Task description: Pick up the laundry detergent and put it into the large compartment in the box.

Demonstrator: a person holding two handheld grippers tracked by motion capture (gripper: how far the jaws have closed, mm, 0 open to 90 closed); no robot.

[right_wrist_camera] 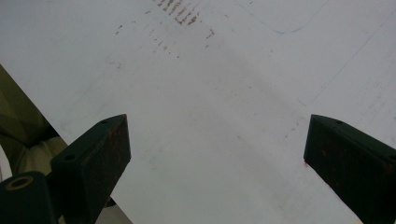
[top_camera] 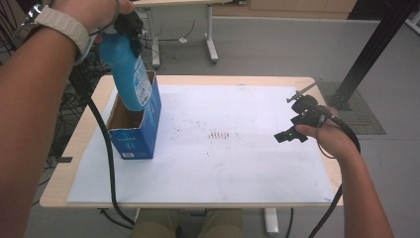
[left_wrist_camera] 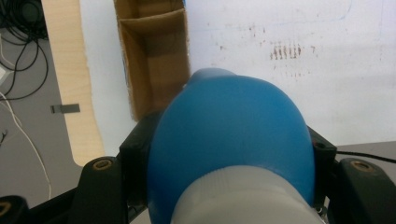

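the blue bottle [top_camera: 130,74] hangs base-down and slightly tilted, with its lower end inside the open top of the blue carton [top_camera: 136,130]. the bottle is gripped at its upper end, near the pale cap [left_wrist_camera: 247,198], by the left hand-held gripper [top_camera: 128,27], whose two black jaws press against opposite sides of the bottle body in the left gripper view. the carton stands upright on the white sheet [top_camera: 237,163], and its brown inner walls show a cardboard divider [left_wrist_camera: 152,23] across the cavity. the bottle is directly above the carton and well above the carton floor.

to the right of the carton, well apart from it, the right hand-held gripper [top_camera: 292,133] is held over the sheet near the worktop [top_camera: 79,144] edge. its jaws stand wide apart with nothing between them; the right gripper view shows bare sheet between the pads. a patch of small brown marks [top_camera: 221,135] lies on the sheet between the carton and the right hand-held gripper. a black cable [top_camera: 106,148] trails down past the carton's left side.
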